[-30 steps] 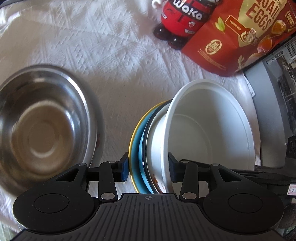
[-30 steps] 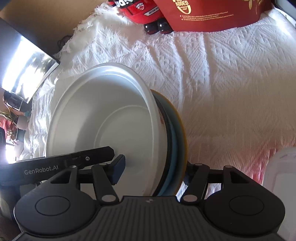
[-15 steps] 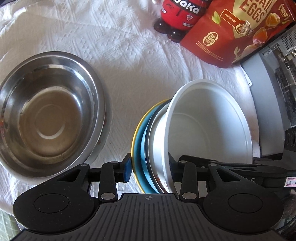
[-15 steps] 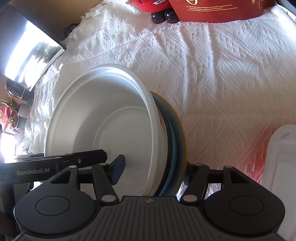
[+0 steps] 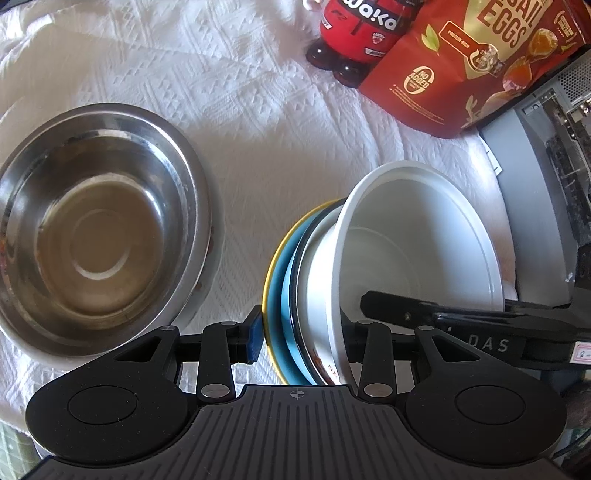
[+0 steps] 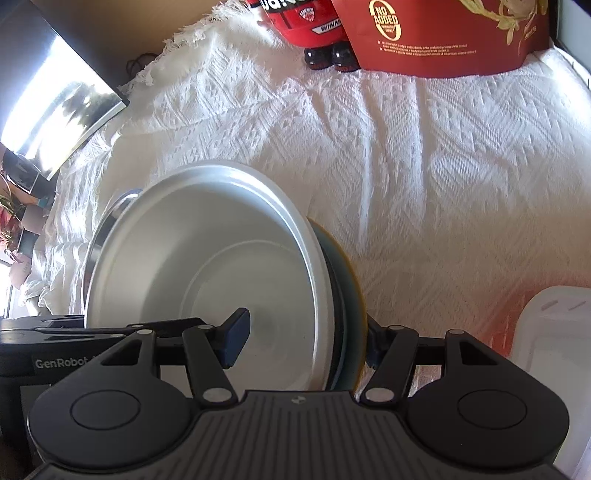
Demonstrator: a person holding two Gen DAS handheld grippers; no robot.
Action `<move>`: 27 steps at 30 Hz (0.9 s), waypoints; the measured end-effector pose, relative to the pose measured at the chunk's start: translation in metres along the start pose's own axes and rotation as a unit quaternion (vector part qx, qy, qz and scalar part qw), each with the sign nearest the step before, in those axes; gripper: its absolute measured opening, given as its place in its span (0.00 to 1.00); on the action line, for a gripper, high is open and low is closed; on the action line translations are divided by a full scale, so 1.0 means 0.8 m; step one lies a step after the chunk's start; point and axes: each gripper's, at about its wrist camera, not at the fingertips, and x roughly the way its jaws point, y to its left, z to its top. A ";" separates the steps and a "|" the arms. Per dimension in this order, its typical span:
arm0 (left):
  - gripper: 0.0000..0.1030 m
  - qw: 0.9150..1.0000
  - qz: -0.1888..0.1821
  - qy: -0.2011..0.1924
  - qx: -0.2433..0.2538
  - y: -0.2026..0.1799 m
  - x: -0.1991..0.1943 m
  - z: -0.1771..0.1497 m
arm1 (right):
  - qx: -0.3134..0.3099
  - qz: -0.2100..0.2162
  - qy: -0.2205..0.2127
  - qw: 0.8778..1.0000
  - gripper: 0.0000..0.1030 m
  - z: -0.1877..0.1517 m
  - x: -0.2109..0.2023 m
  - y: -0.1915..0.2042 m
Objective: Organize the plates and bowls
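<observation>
Both grippers hold one stack of dishes from opposite sides: a white bowl (image 5: 417, 251) on top, with a white plate, a blue plate (image 5: 286, 295) and a yellow plate (image 5: 269, 288) under it. My left gripper (image 5: 303, 339) is shut on the stack's rim. My right gripper (image 6: 303, 343) is shut on the stack's opposite rim; the white bowl (image 6: 221, 266) fills its view. A large steel bowl (image 5: 99, 229) sits on the white cloth to the left; its rim (image 6: 110, 218) peeks out behind the stack in the right wrist view.
A red soda bottle (image 5: 362, 33) and a red quail-egg bag (image 5: 472, 62) stand at the back. A grey computer case (image 5: 543, 184) is at the right. A white plastic container (image 6: 550, 350) sits at the right in the right wrist view. A white patterned cloth (image 6: 406, 147) covers the table.
The held stack has moved left, closer to the steel bowl, whose rim now shows behind the stack in the right wrist view. Both grippers stay shut on it.
</observation>
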 end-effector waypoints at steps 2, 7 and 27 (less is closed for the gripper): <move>0.38 1.000 -0.002 -0.001 -0.002 0.000 0.000 0.000 | 0.000 -0.001 0.002 1.000 0.61 -0.001 0.002 0.000; 0.39 1.000 0.003 0.001 0.007 -0.004 0.000 0.003 | 0.002 -0.001 0.003 1.000 0.61 -0.001 0.001 0.001; 0.47 0.996 0.042 -0.002 0.075 -0.034 -0.014 0.013 | 0.011 -0.010 0.007 1.000 0.65 -0.008 -0.002 0.006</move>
